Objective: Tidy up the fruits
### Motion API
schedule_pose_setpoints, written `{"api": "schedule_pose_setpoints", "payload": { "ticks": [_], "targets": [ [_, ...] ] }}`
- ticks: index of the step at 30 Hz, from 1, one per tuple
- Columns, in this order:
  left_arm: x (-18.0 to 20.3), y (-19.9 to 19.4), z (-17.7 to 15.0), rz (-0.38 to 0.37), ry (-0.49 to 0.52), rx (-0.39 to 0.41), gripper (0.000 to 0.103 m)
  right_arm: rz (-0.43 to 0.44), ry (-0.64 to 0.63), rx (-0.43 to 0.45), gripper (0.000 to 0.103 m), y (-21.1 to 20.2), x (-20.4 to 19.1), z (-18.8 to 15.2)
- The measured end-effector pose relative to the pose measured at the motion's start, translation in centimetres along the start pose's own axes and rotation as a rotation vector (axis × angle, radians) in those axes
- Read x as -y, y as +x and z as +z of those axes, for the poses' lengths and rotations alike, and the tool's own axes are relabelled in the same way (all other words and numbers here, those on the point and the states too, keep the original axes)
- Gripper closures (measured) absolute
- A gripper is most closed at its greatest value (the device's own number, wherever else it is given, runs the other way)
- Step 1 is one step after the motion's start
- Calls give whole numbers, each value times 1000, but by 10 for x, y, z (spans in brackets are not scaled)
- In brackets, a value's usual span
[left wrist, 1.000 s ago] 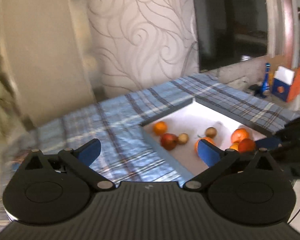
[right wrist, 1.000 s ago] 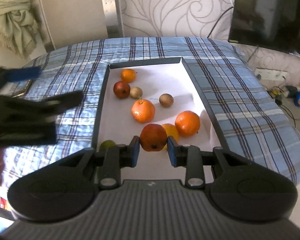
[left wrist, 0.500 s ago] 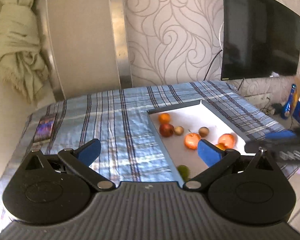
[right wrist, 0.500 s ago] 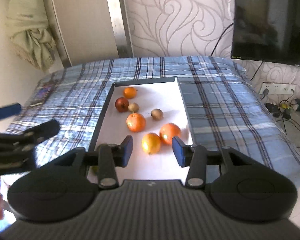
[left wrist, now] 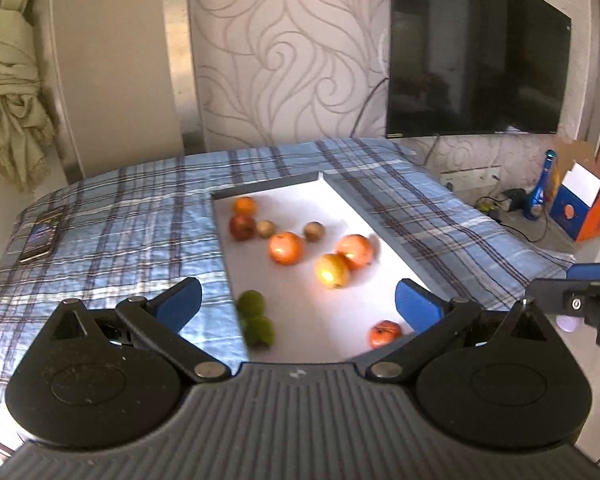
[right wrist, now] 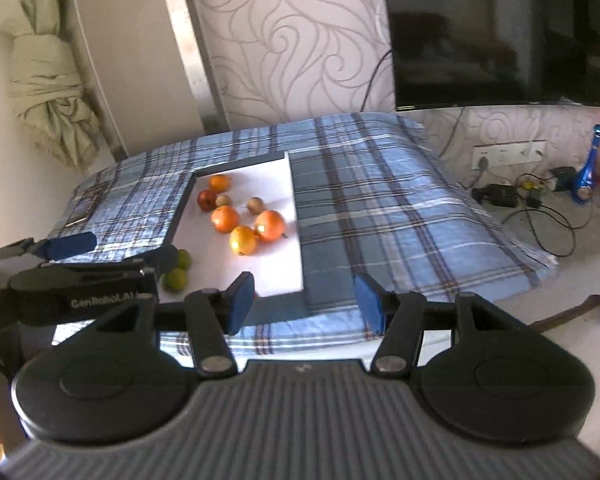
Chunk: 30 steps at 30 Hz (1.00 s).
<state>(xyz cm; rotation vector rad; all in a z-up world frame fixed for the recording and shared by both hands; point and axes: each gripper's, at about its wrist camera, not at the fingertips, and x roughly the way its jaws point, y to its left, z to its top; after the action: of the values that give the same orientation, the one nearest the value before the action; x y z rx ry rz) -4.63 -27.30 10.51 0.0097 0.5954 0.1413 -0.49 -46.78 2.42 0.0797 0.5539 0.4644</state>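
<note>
Jaws of both grippers gape empty, the right's just widened; tray (right wrist: 235, 280) holds scattered fruits (right wrist: 224, 218).

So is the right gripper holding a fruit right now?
No, the right gripper is open with nothing between its blue pads; the fruits lie in the white tray.

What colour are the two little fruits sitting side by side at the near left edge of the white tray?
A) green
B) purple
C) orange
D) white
A: the two small fruits at the near left corner of the white tray are green, also seen in the right wrist view, while the fruits farther along the tray are orange, red or brownish.
</note>
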Motion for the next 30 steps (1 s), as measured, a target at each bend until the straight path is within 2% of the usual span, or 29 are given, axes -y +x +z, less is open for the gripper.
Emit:
{"api": "schedule_pose_setpoints", "payload": {
  "ticks": [14,18,30],
  "targets": [
    [26,-5,-9,-29,3,-36,0,1,13,12,45,-16,17,-7],
    [30,-11,-11,-13,10,-32,0,6,11,21,45,-20,15,-6],
    [21,-10,-9,10,-20,-33,0,25,8,13,45,-17,13,-8]
  ]
}}
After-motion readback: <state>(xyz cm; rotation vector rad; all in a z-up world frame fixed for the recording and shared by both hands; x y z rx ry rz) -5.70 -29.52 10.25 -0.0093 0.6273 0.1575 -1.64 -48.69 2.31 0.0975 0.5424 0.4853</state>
